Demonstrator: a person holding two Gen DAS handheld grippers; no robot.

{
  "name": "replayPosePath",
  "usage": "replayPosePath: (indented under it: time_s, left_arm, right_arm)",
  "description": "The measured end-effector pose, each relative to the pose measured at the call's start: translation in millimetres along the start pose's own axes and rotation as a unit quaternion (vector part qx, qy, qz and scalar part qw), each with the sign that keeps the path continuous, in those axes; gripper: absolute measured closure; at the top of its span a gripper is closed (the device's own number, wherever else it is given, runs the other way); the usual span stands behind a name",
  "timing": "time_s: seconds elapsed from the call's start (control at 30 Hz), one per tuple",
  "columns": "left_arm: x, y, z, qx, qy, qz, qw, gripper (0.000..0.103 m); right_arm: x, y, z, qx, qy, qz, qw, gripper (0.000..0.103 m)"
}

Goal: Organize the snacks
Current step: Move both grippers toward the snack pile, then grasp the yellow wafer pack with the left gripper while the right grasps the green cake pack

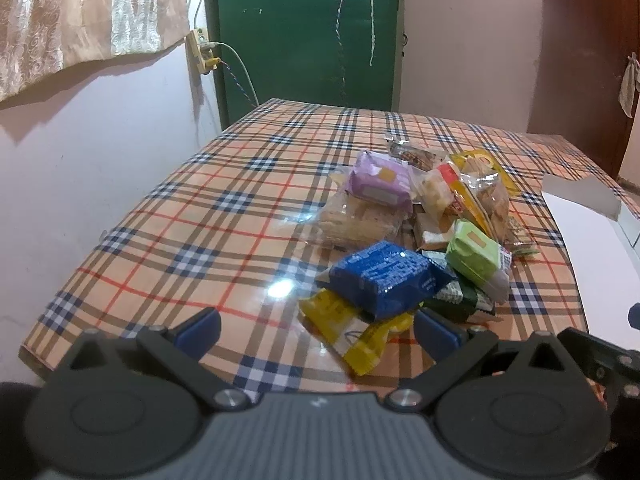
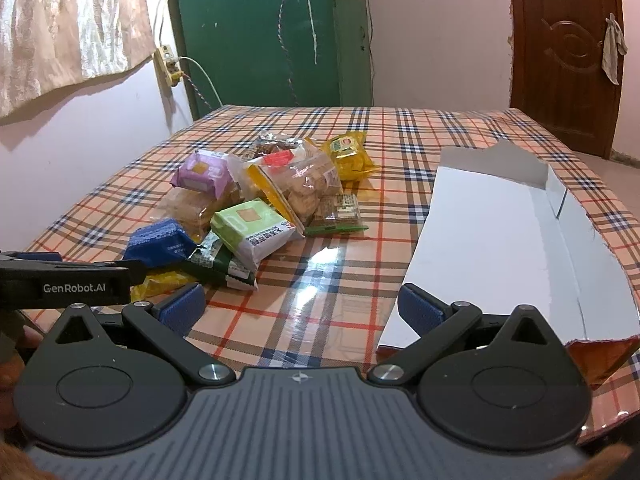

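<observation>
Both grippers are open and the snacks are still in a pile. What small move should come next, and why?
Probably ease the left gripper forward and shut it on the blue pack. Both grippers are open and empty, the blue pack lies on top at the near edge of the pile, just ahead of the left fingers, and the white box beside the right gripper holds nothing yet.

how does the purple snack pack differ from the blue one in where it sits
The purple snack pack lies at the far side of the pile, on top of a clear cracker bag; the blue snack pack lies at the near edge, on a yellow packet. Purple shows a tan label, blue only fine print. Both are small sealed pillow packs.
</observation>
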State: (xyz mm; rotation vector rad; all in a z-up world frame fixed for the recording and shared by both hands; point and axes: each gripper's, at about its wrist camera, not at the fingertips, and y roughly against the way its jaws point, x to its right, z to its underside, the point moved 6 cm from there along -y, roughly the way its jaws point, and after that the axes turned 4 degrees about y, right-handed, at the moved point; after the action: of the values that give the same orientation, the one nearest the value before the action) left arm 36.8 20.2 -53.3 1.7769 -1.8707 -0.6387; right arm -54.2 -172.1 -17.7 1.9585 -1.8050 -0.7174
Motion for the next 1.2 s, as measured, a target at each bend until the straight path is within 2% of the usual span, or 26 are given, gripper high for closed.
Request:
replayPosePath:
  time_s: [0.3, 0.37, 0.47, 0.57, 0.67, 0.8, 0.97, 1.1, 1.13, 1.2]
  left_arm:
    - [6.5, -21.6, -10.5, 0.006, -0.011, -0.002, 0.9999, 0.002]
    - [2.4, -32.2, -15.3, 0.010, -0.011, -0.015, 0.9998, 0.001]
    - [-14.2, -51.6, -20.5, 0.004, -0.003, -0.061, 0.9981, 0.001]
    - [-31.3, -55.1, -22.4, -0.003, 0.032, -0.056, 0.9979, 0.001]
    - [-35.1, -52.1, -21.9, 0.004, 0.032, -0.057, 0.9979, 0.001]
    - [-24.7, -52.9, -20.1, 0.005, 0.019, -0.025, 0.9995, 0.001]
    - [0.9, -53.4, -10.2, 0.010, -0.043, 0.014, 0.9989, 0.001]
    - [23.4, -47.1, 9.0, -0.032, -0.080, 0.092, 0.9920, 0.002]
    - [27.8, -42.8, 12.7, -0.025, -0.094, 0.098, 0.9904, 0.002]
    - [34.8, -35.1, 12.7, 0.002, -0.132, 0.084, 0.9876, 0.002]
  right_arm:
    - [-1.1, -1.1, -0.6, 0.001, 0.005, 0.006, 1.000, 0.000]
    - [0.2, -1.9, 0.0, 0.001, 0.005, 0.007, 1.000, 0.000]
    - [2.1, -3.4, -0.2, -0.002, 0.004, 0.010, 1.000, 0.000]
    - [3.2, -4.5, -0.1, -0.004, 0.007, 0.014, 1.000, 0.000]
    - [3.2, -7.5, 0.1, -0.006, 0.006, 0.014, 1.000, 0.000]
    - [0.8, -10.7, 0.0, -0.003, 0.002, 0.005, 1.000, 0.000]
    - [4.1, -12.7, -0.9, 0.002, 0.002, 0.010, 1.000, 0.000]
    - [10.6, -12.6, -1.7, 0.006, -0.003, 0.019, 1.000, 0.000]
    - [11.4, -11.3, -1.6, 0.008, 0.001, 0.024, 1.000, 0.000]
    - [14.6, -9.5, -2.5, 0.013, 0.000, 0.031, 0.999, 0.000]
